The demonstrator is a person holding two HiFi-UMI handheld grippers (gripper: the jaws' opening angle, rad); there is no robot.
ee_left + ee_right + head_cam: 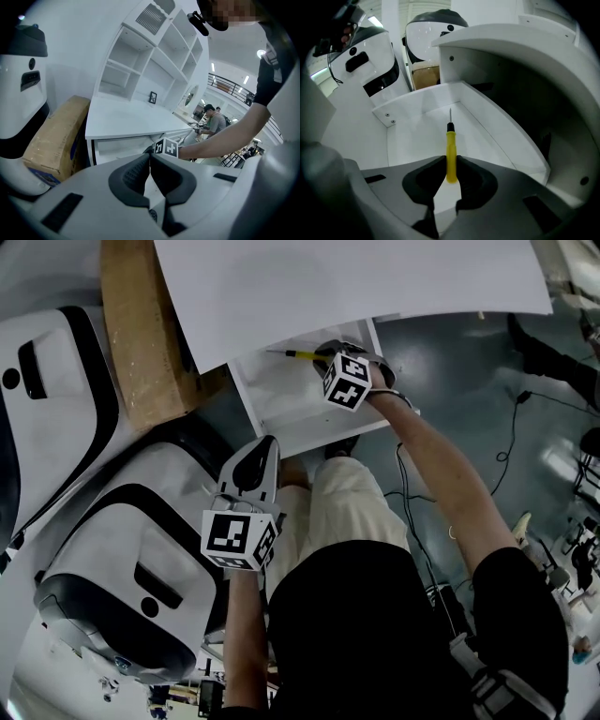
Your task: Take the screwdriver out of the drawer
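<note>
A small screwdriver (450,152) with a yellow handle and a thin dark tip sits between the pads of my right gripper (450,169), which is shut on its handle. Its tip points away over the floor of the white drawer (417,126). In the head view the right gripper (330,360) hangs over the pulled-out drawer (272,399), and the screwdriver (298,354) sticks out to its left. My left gripper (255,461) is held low beside the person's leg, shut on nothing. In the left gripper view its pads (149,174) meet.
The drawer juts from under a white desk top (356,287). A cardboard box (141,329) stands left of it, beside white and black machine housings (122,568). Cables (511,442) lie on the dark floor at right. Other people stand far off.
</note>
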